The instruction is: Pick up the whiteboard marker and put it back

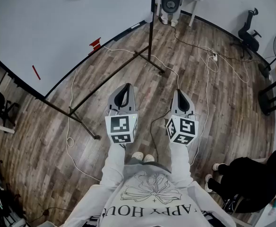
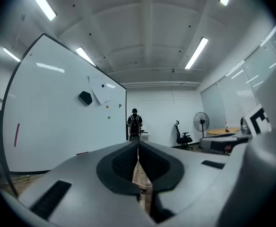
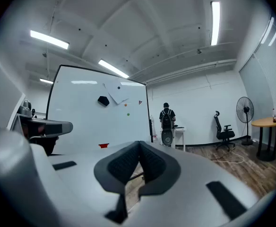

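Picking up is not begun: the left gripper (image 1: 124, 88) and the right gripper (image 1: 180, 92) both have their fingers clenched on nothing. The red marker (image 1: 36, 72), as I judge it, sits near the left edge of the whiteboard (image 1: 57, 27), well apart. Next, one gripper must approach it and open.

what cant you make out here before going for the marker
Head view: thin red item on the whiteboard, too small to tell marker from drawn line.
Head view: red object at the board's lower edge, too small to identify.
Left gripper view: paper sheet, any writing too small to see.
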